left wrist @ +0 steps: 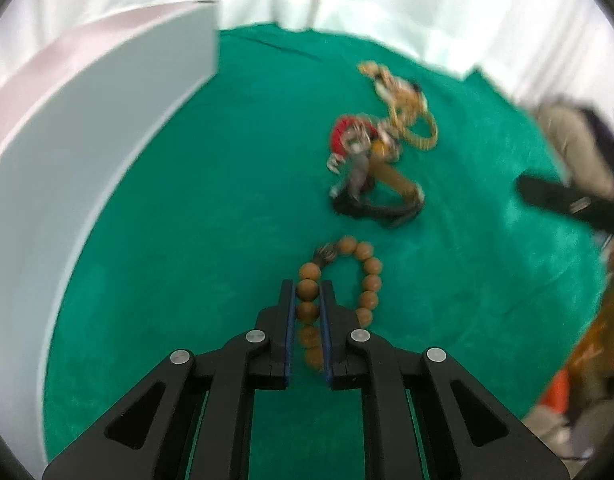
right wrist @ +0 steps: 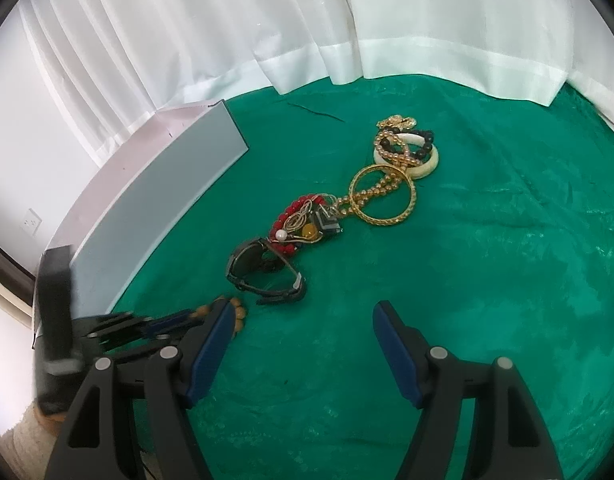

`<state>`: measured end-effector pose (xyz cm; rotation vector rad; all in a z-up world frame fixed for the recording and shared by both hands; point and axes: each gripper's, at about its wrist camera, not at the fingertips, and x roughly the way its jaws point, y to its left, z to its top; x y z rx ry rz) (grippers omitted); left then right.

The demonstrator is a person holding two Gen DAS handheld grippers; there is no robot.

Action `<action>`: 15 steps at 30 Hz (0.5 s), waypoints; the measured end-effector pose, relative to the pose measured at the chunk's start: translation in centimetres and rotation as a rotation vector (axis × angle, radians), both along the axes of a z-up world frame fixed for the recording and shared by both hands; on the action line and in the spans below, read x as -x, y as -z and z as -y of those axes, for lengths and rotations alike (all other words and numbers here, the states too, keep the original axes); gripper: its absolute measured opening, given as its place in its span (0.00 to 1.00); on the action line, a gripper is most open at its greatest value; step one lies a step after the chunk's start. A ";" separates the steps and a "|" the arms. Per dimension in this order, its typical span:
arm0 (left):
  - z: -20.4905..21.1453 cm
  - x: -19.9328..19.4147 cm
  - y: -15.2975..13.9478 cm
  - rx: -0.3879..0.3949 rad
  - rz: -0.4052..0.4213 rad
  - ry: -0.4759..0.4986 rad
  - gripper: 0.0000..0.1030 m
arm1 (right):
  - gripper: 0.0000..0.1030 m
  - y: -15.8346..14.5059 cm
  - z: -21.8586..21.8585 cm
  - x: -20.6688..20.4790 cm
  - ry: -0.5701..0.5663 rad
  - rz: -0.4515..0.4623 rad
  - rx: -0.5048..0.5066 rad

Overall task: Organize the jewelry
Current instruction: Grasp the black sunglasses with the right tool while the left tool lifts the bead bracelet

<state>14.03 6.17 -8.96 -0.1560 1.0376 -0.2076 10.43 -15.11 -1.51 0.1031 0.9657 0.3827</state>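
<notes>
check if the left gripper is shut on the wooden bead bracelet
Shut: the left gripper has both pads pressed against beads of the wooden bead bracelet.

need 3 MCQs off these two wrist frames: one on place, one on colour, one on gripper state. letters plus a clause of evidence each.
1. Where does the white box stand relative to the jewelry pile in the right wrist view?
A. left of it
B. right of it
C. on top of it

2. What colour is the cloth under the jewelry?
A. red
B. green
C. black

3. What is the left gripper doing?
A. open above bare cloth
B. shut on the black watch
C. closed around the wooden bead bracelet

Answers:
1 A: the box wall runs along the left edge, and the pile lies right of it.
2 B: green fabric covers the whole surface in both views.
3 C: brown beads of the wooden bead bracelet sit between its two fingers, while the right gripper is wide open with nothing between its fingers.
</notes>
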 end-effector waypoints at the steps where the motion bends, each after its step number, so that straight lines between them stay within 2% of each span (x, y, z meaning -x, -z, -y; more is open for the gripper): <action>1: -1.1 0.5 -0.7 0.041 0.007 -0.022 0.09 | 0.71 0.1 -0.1 -0.3 -0.005 -0.012 -0.019; 3: -2.8 1.5 -2.0 0.080 0.025 -0.052 0.09 | 0.70 0.7 -0.5 -1.4 -0.018 -0.065 -0.101; 5: -3.7 2.2 -2.6 0.097 0.042 -0.072 0.09 | 0.62 1.4 -1.0 -2.3 -0.022 -0.122 -0.182; 6: -4.1 2.3 -2.9 0.105 0.047 -0.081 0.09 | 0.62 1.8 -1.5 -3.2 -0.020 -0.167 -0.235; 8: -4.6 2.7 -3.5 0.113 0.058 -0.098 0.09 | 0.61 2.2 -2.9 -4.4 -0.026 -0.212 -0.270; 13: -4.4 3.2 -3.4 0.085 0.064 -0.105 0.09 | 0.51 3.3 -7.7 -6.7 -0.015 -0.237 -0.161; 15: -4.8 3.5 -3.3 0.076 0.063 -0.105 0.09 | 0.35 4.3 -9.4 -7.2 0.004 -0.261 -0.077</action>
